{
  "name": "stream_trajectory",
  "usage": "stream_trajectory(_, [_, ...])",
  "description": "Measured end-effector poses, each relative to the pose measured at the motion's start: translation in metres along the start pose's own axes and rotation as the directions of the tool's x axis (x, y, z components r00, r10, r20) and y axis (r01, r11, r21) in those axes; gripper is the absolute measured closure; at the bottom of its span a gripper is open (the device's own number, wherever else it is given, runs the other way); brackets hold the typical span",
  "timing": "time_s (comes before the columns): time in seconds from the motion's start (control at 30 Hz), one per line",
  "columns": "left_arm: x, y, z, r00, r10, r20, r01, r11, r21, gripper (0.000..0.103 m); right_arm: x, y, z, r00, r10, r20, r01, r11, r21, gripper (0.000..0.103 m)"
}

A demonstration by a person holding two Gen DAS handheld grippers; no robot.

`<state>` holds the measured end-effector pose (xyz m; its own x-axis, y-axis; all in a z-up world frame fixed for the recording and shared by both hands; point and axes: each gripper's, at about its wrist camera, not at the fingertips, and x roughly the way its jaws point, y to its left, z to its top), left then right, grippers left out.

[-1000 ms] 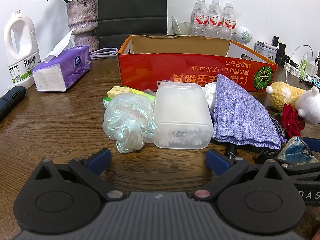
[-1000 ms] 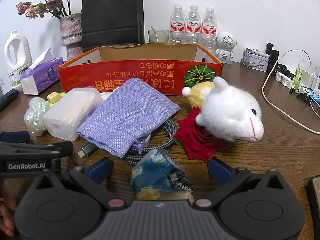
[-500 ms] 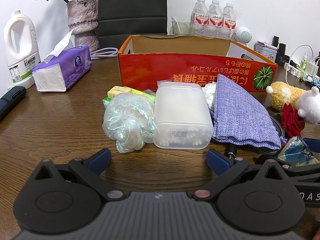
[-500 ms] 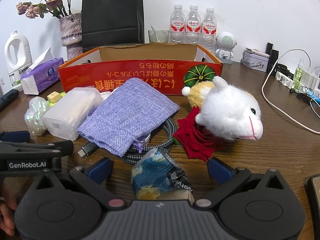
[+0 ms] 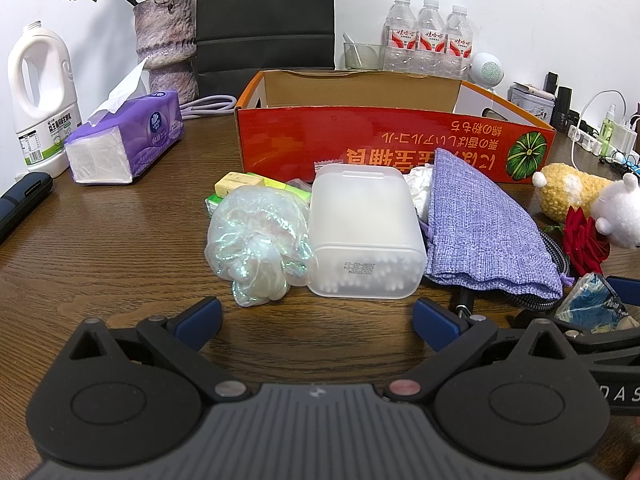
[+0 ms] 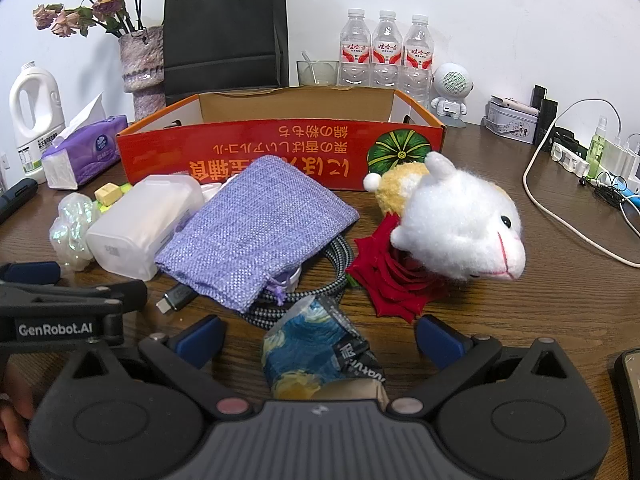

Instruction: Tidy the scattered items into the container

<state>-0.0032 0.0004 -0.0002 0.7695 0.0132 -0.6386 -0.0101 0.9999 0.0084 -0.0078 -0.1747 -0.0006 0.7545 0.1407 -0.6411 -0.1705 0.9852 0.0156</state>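
Observation:
An open red cardboard box (image 5: 360,142) (image 6: 248,152) stands at the back. In front of it lie an iridescent mesh puff (image 5: 256,240), a frosted plastic cotton-swab case (image 5: 362,232) (image 6: 140,220), a purple burlap pouch (image 5: 480,232) (image 6: 256,232), a braided cable (image 6: 320,276), a red rose (image 6: 396,280), a white plush toy (image 6: 460,220) and a blue patterned packet (image 6: 320,348). My left gripper (image 5: 316,320) is open just short of the case. My right gripper (image 6: 320,336) is open with the packet lying between its fingers.
A purple tissue pack (image 5: 124,144), a white jug (image 5: 40,100), a vase (image 5: 166,44), a black bag (image 6: 224,28), water bottles (image 6: 386,48) and a small speaker (image 6: 452,88) ring the box. White cables and chargers (image 6: 580,160) lie at the right.

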Motion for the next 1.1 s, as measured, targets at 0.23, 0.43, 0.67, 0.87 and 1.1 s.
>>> stream_trajectory(0.23, [0.0,0.0,0.0,1.0,0.001,0.0,-0.001,1.0,-0.001,0.0,0.0,0.0,0.0,1.0,0.0,0.0,0.0,1.0,0.0,0.0])
stream_trajectory(0.43, [-0.004,0.0,-0.003,1.0,0.001,0.003,-0.001,1.0,-0.001,0.0,-0.004,-0.001,0.001,1.0,0.009,-0.024,-0.01,1.0,-0.011,0.0])
stream_trajectory(0.67, [-0.027,0.035,0.003,0.987,-0.127,0.094,0.134,0.989,-0.068,0.0,-0.066,-0.025,-0.023,0.982,0.052,0.184,-0.034,0.995,-0.096,0.011])
stream_trajectory(0.87, [-0.024,0.034,0.034,0.968,-0.168,0.186,0.173,0.985,-0.009,0.0,-0.054,-0.041,-0.004,0.988,0.034,0.149,-0.023,0.997,-0.08,0.022])
stream_trajectory(1.1, [0.001,0.065,0.031,0.978,-0.167,0.129,0.186,0.971,-0.153,0.037,-0.031,-0.021,-0.007,0.99,0.129,0.062,-0.116,0.979,-0.17,0.072])
